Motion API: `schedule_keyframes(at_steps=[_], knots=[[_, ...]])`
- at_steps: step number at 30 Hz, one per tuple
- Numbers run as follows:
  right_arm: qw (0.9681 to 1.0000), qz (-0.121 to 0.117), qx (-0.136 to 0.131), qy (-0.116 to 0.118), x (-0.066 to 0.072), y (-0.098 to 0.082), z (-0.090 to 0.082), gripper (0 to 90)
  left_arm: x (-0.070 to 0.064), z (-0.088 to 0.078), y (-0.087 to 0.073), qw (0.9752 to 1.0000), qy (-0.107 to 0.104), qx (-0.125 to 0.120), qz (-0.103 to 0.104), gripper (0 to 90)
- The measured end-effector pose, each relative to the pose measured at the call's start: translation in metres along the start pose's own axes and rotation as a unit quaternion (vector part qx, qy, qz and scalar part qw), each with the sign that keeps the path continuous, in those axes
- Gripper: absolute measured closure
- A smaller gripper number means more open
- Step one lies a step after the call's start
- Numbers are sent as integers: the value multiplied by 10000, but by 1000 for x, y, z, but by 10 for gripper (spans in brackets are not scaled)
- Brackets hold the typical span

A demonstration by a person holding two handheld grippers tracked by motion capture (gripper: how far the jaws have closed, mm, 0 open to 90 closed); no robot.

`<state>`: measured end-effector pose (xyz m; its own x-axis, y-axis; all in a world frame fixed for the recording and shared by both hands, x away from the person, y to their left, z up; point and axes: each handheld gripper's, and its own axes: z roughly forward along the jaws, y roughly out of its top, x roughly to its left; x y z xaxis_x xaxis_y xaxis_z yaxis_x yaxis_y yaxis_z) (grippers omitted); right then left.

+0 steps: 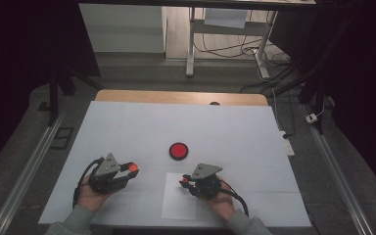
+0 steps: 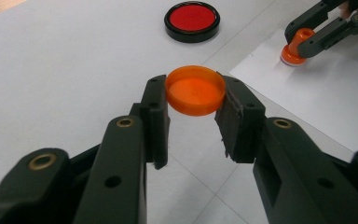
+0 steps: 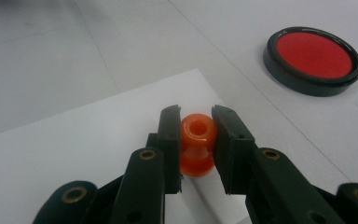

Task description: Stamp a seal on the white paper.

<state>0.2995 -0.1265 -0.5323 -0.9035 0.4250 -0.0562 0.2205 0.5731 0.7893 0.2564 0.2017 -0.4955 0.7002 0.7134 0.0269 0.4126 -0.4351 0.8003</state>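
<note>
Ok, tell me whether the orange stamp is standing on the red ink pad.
No: the orange stamp, held in the right tongs, stands on the white paper.

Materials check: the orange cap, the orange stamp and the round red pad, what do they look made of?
Orange cap: likely moulded plastic, translucent, with a smooth, slightly glossy rim.
Orange stamp: apparently the same plastic, glossy, with a moulded hollow top.
Round red pad: shiny black case, probably plastic; the red inside looks matte and flat, perhaps an ink surface.
</note>
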Motion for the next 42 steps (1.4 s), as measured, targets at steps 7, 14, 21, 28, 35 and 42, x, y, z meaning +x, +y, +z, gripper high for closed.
schedule_keyframes(at_steps=[7,14,21,28,35,42], knots=[[9992,108,-388,-8,-5,3,-10,722,1,0,-1,10000,12,-5,-6,646],[9939,519,-971,13,-20,16,-42,724,0,1,0,10000,2,12,9,646],[9941,582,-907,100,-23,14,-40,724,1,0,0,10000,1,7,5,646],[9944,588,-872,137,-23,14,-39,724,1,0,0,10000,6,-1,1,646],[9931,647,-965,123,-24,15,-43,724,0,0,0,10000,7,-5,19,646],[9909,797,-1077,98,-28,15,-47,724,0,0,1,10000,0,-31,31,646]])
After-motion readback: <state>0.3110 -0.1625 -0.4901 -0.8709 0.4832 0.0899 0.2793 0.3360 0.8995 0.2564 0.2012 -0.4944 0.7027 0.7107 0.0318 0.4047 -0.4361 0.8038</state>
